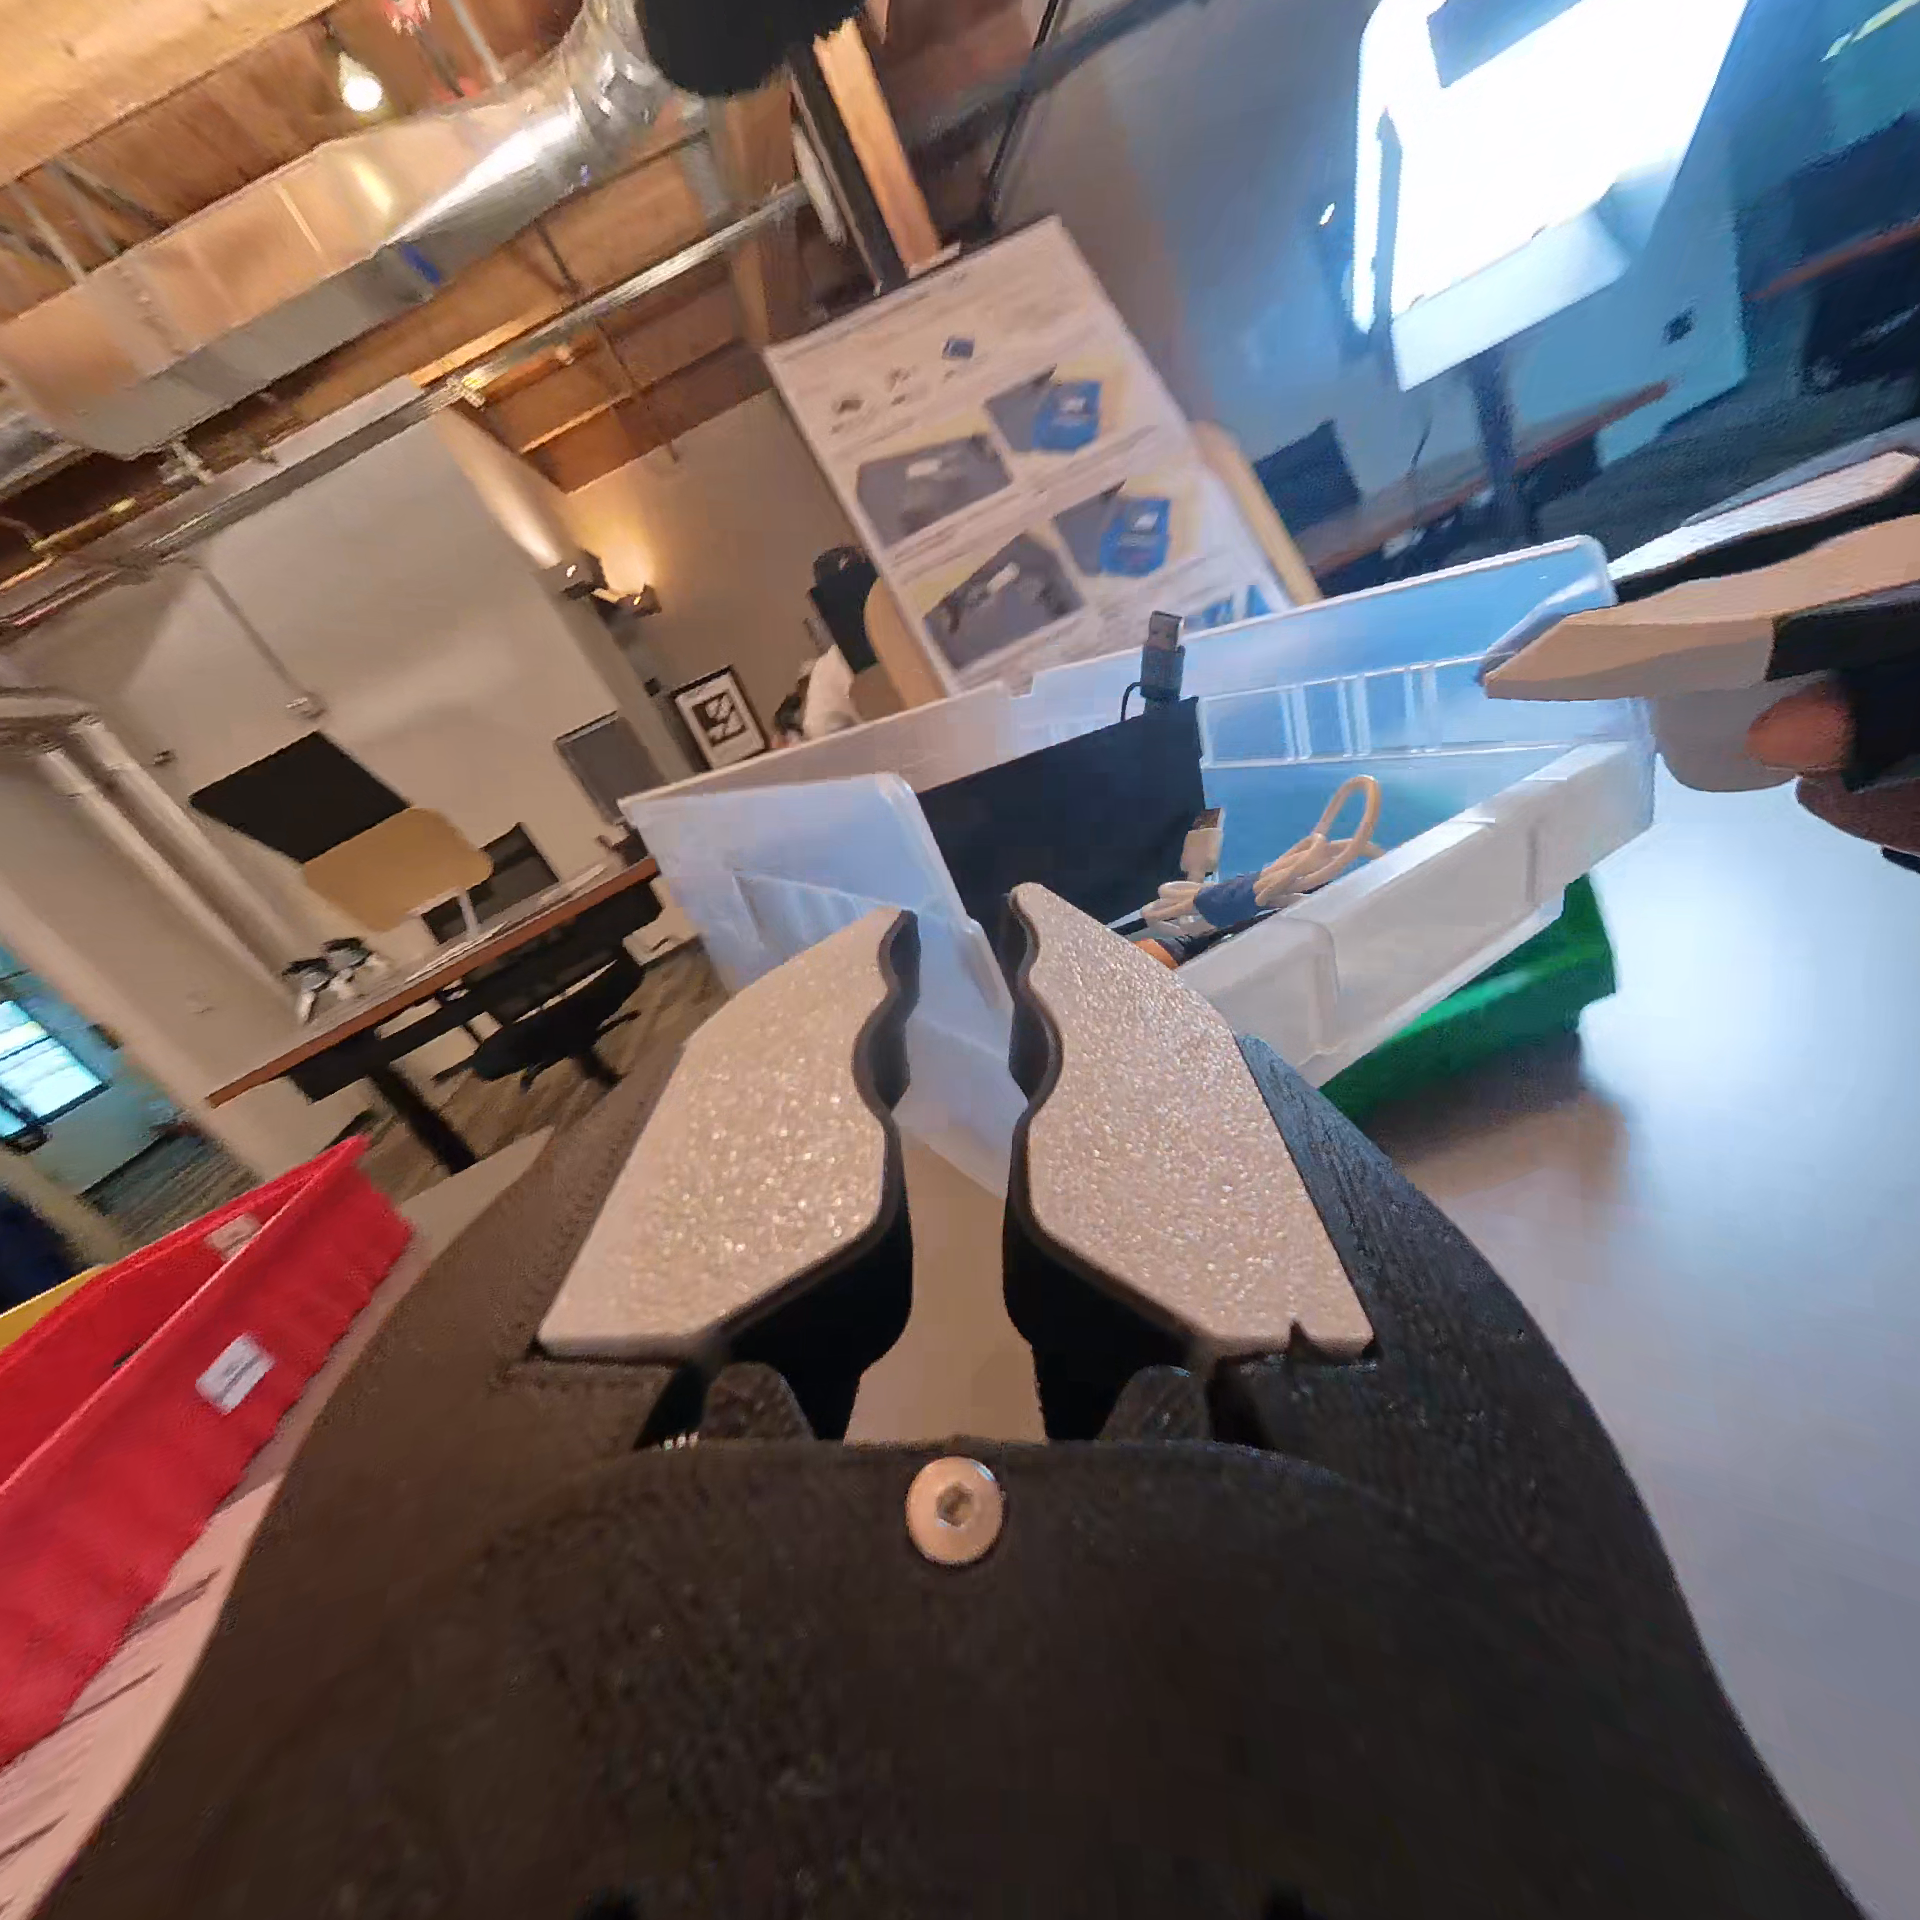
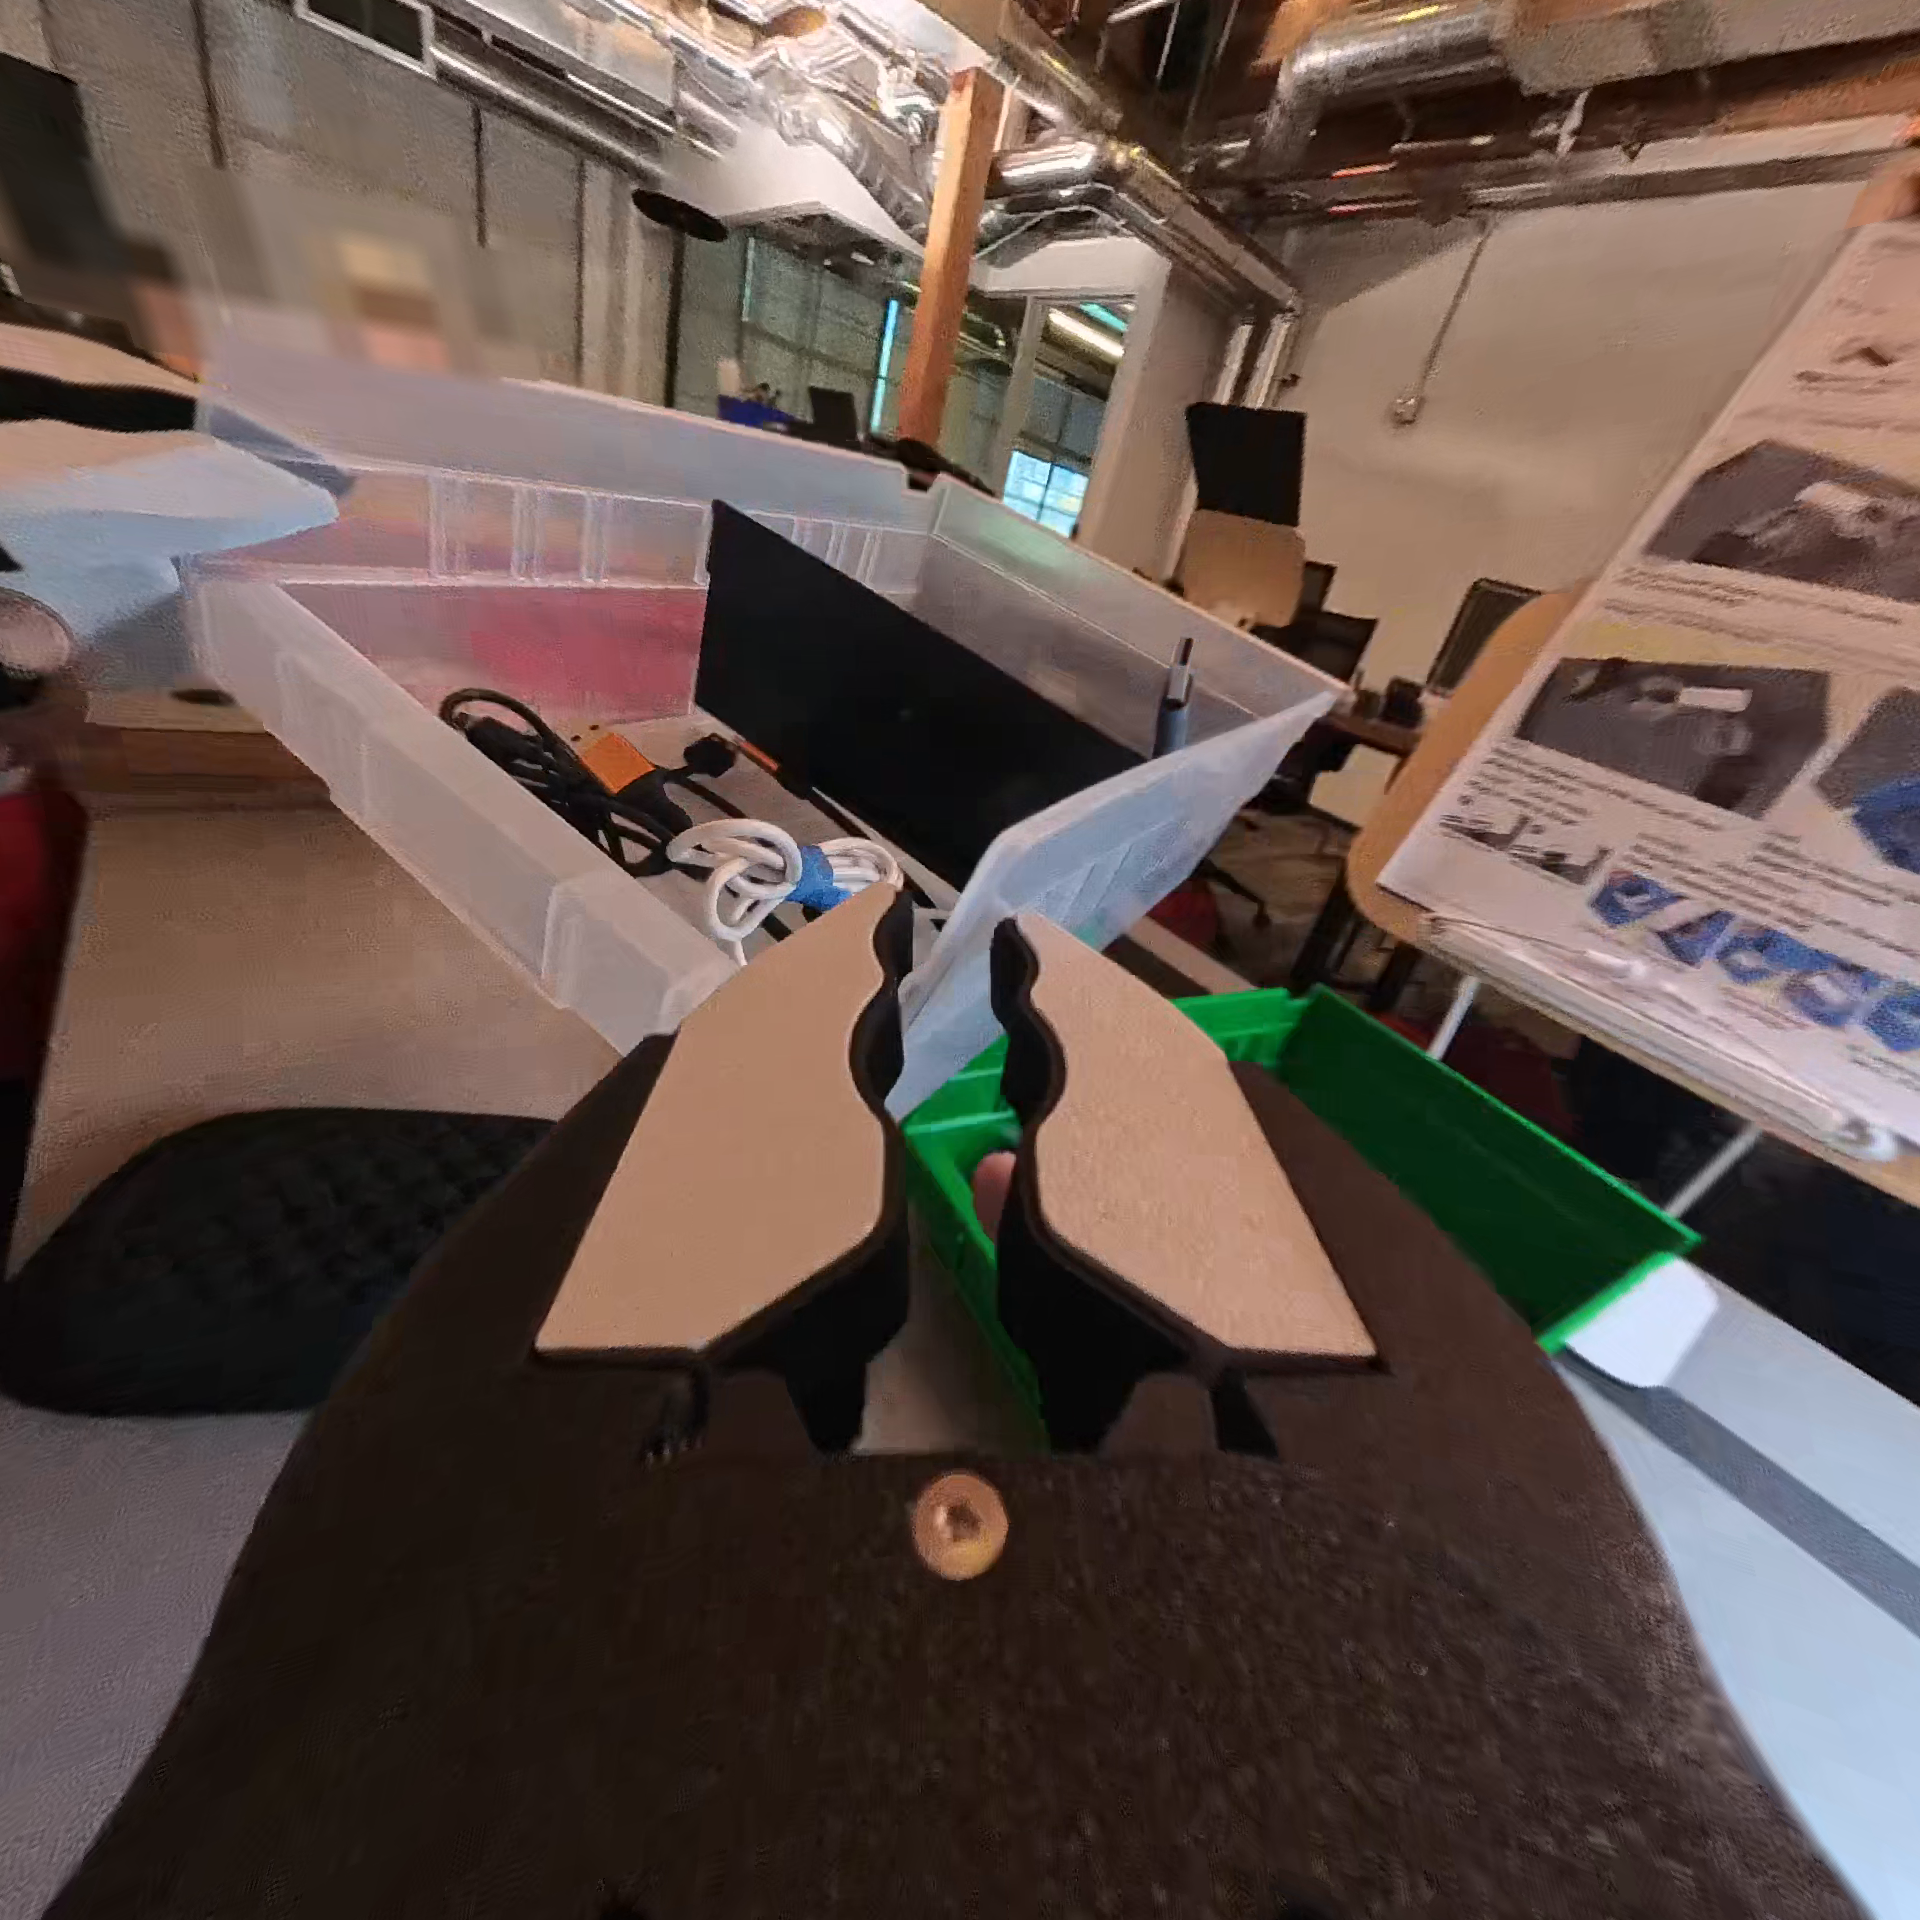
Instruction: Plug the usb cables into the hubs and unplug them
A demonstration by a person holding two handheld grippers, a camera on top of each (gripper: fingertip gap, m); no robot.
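Both claws empty, jaws a narrow gap apart

The left claw (image 1: 961,940) is tilted, its fingers nearly closed on nothing. The right claw (image 2: 951,935) is held the same way, empty; in the left wrist view it shows at the right edge, with a fingertip (image 1: 1803,722) under it.

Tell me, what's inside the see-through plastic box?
The clear box holds a knotted white cable with a blue band, a black cable, something orange and a black divider. The floor beyond that divider is hidden.
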